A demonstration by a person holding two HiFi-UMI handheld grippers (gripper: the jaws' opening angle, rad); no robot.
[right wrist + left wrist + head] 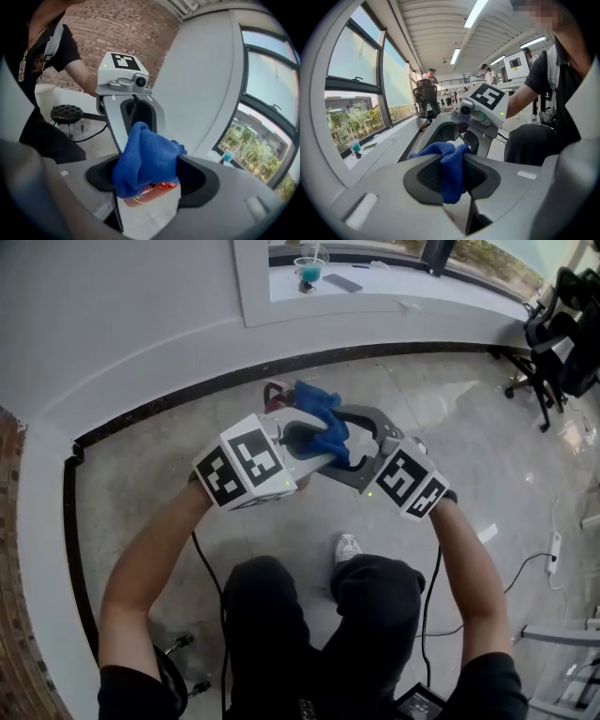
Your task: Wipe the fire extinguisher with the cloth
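1. The fire extinguisher (152,193) shows only as a patch of red body, low in the middle of the right gripper view, directly beneath the cloth. I can't tell whether the two touch. In the head view the grippers at frame centre hide nearly all of it.
2. The blue cloth (145,159) is bunched into a thick wad at the centre of the right gripper view, with loose folds hanging toward the red body.
3. My left gripper (452,174) is clenched on the cloth, with one fold pinched between its dark pads.
4. My right gripper (147,180) has its jaws spread wide. The wad bulges between them, but I judge the pads are not squeezing it, so that hand is released.
5. To wipe well, I think the left grip needs a deep, firm bite so the fold cannot slip out. I would press a broad face of the wad flat onto the cylinder and stroke along its length. The right gripper should stay off the fabric and steady the extinguisher so it doesn't tip or roll.
6. I can read no brand or label anywhere, and the red patch shows only a pale line. The marker cube (246,463) carries black-and-white squares, not letters. The cup (309,270) of blue drink at the top of the head view is too small to read.
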